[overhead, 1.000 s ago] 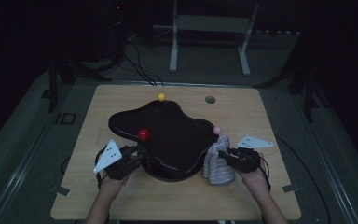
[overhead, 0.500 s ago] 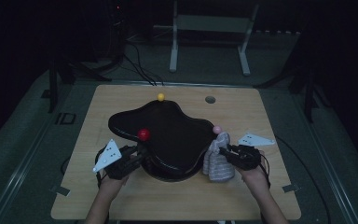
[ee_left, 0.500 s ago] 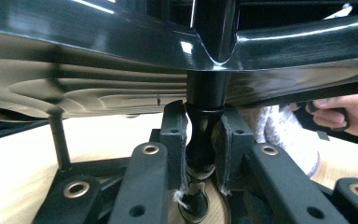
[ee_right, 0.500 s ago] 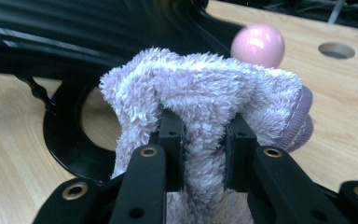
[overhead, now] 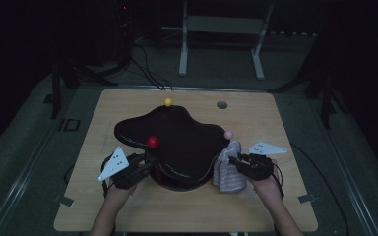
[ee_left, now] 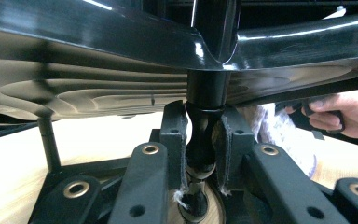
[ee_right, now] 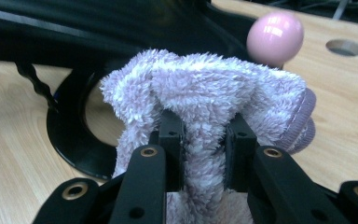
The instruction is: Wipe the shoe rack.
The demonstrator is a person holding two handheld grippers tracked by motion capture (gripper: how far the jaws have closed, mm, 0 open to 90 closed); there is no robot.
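A glossy black blob-shaped stand [overhead: 182, 140] sits mid-table on thin legs over a ring base [ee_right: 70, 135]. It carries a red ball [overhead: 152, 142], a yellow ball [overhead: 168, 102] and a pink ball [overhead: 228, 133]. At the stand's front left, my left gripper [overhead: 147, 160] is shut on a black post [ee_left: 200, 135] under the top. By its front right edge, my right gripper [overhead: 234, 160] is shut on a fluffy lilac cloth [ee_right: 205, 88]. The cloth hangs down to the table just below the pink ball [ee_right: 275, 35].
The wooden table [overhead: 285, 211] has a round hole [overhead: 221, 104] at its back right. A thin black leg [ee_left: 49, 144] stands left of the gripped post. Cables and a white frame lie on the dark floor beyond the table.
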